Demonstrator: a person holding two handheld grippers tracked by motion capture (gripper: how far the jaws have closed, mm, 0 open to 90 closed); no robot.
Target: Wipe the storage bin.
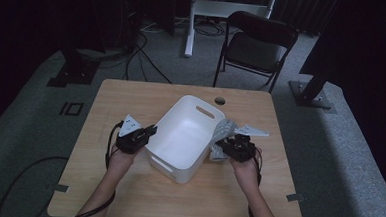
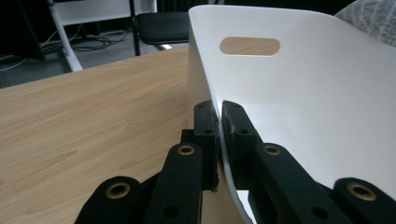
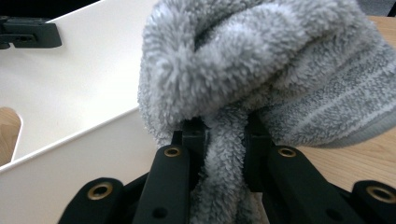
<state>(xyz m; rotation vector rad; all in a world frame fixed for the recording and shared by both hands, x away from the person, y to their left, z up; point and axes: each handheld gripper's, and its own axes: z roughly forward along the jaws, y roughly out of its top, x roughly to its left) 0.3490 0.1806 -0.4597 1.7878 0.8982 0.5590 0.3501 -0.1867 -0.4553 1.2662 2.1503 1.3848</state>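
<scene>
At the left of the wooden counter (image 1: 102,184), the left gripper (image 1: 149,132) is seen with its jaws clamped on the thin side wall of the white bin (image 1: 179,138), one jaw outside and one inside the rim, as the left gripper view makes plain (image 2: 219,123). The bin is set at an angle near the middle of the counter, nothing being visible inside it, with a slot handle (image 2: 250,46) cut in its far end wall. It is judged light, stiff and smooth, so a pinch on the rim may slip or flex the wall; the slot handle would offer a surer hold. Just beside the bin's right wall, the grey fluffy towel (image 3: 261,70) is bunched, and a fold of it is gripped between the jaws of the right gripper (image 3: 224,140). The towel is judged soft, limp and light; it is best taken by a thick gathered fold, since loose ends will droop and may drag on the rim.
</scene>
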